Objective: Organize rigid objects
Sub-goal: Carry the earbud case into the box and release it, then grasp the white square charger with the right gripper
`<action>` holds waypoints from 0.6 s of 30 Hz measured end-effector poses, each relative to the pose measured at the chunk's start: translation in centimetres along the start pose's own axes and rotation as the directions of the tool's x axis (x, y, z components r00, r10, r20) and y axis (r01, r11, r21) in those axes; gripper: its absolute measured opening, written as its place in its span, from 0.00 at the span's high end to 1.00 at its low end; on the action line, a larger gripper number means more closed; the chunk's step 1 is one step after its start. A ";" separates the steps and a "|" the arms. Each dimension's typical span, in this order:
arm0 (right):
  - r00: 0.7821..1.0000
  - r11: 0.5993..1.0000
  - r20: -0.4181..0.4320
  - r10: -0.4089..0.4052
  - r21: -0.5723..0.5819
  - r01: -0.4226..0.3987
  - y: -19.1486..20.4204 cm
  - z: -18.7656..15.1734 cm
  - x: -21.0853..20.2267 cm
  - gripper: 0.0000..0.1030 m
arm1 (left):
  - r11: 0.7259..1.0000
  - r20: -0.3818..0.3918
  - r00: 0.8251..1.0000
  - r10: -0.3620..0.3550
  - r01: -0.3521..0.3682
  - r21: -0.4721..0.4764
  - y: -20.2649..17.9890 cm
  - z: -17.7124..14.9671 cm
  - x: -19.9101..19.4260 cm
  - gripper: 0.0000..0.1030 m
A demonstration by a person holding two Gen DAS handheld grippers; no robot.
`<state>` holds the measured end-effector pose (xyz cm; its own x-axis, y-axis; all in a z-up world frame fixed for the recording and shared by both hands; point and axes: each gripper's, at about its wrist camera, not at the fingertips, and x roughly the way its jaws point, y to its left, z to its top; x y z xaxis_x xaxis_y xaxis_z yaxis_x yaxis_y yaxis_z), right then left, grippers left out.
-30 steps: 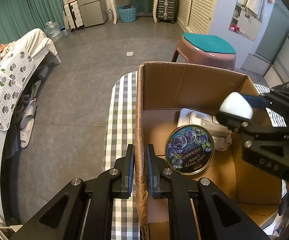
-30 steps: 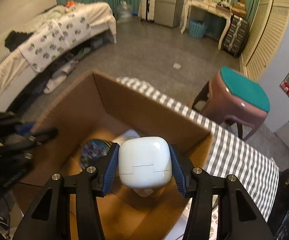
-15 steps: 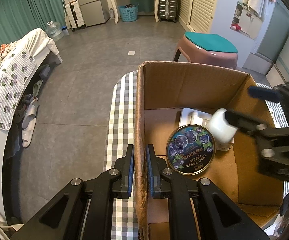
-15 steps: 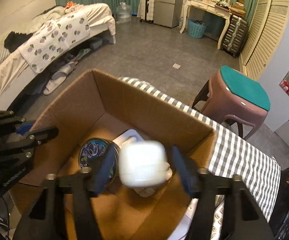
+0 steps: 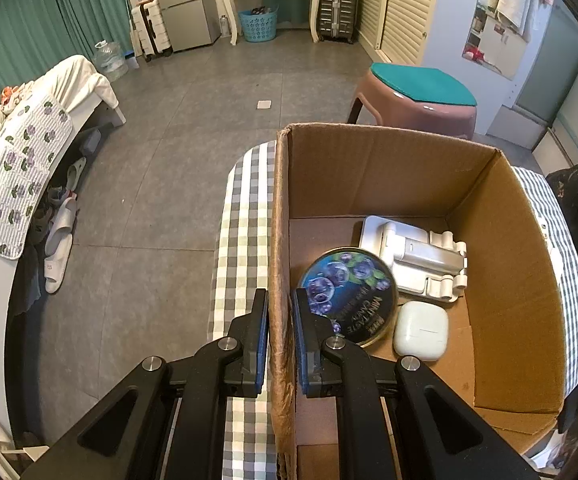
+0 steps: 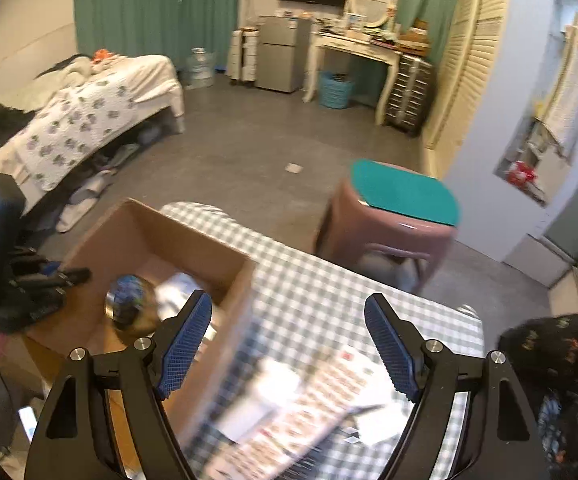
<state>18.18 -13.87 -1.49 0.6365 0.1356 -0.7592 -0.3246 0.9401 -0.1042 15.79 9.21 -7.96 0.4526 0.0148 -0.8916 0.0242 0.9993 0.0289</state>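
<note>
My left gripper (image 5: 278, 332) is shut on the left wall of the cardboard box (image 5: 501, 240) and holds it on the checked table. Inside the box lie a round blue candy tin (image 5: 349, 294), a white stand-like object (image 5: 413, 258) and a white earbud case (image 5: 421, 330) beside the tin. My right gripper (image 6: 287, 344) is open and empty, raised above the table to the right of the box (image 6: 137, 236). The tin (image 6: 129, 306) also shows in the blurred right wrist view.
Blurred flat printed items (image 6: 321, 392) lie on the checked cloth (image 6: 329, 288) under my right gripper. A pink stool with a teal top (image 5: 417, 96) stands behind the table. A bed (image 5: 17, 152) lies to the left across the grey floor.
My right gripper opened and let go of the white earbud case, which now lies in the box. The right gripper then pulled back up and to the right. My left gripper stayed put.
</note>
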 end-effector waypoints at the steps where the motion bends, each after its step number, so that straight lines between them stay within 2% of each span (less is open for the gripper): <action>1: 1.000 1.000 -0.009 -0.014 0.008 0.014 -0.9 -0.7 -0.1 0.23 | 1.000 0.003 1.000 0.003 -0.003 0.002 -0.1 0.0 0.0 0.89; 6: 0.995 0.997 -0.082 -0.051 0.047 0.055 -4.0 -4.1 0.9 0.23 | 1.000 0.007 1.000 0.012 -0.012 0.011 -0.2 0.0 -0.1 0.89; 13: 0.980 0.987 -0.200 -0.017 0.153 0.048 -6.4 -10.2 4.0 0.23 | 1.000 0.005 1.000 0.020 -0.020 0.013 -0.3 0.0 -0.2 0.89; 18: 0.972 0.979 -0.235 -0.032 0.186 0.077 -7.1 -12.0 5.6 0.23 | 1.000 0.005 1.000 0.019 -0.019 0.015 -0.4 0.0 -0.2 0.89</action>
<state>15.65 -23.58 -12.74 0.4647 0.0283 -0.8850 -0.1385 0.9895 -0.0411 15.67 8.85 -7.77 0.4576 0.0340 -0.8885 0.0292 0.9982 0.0532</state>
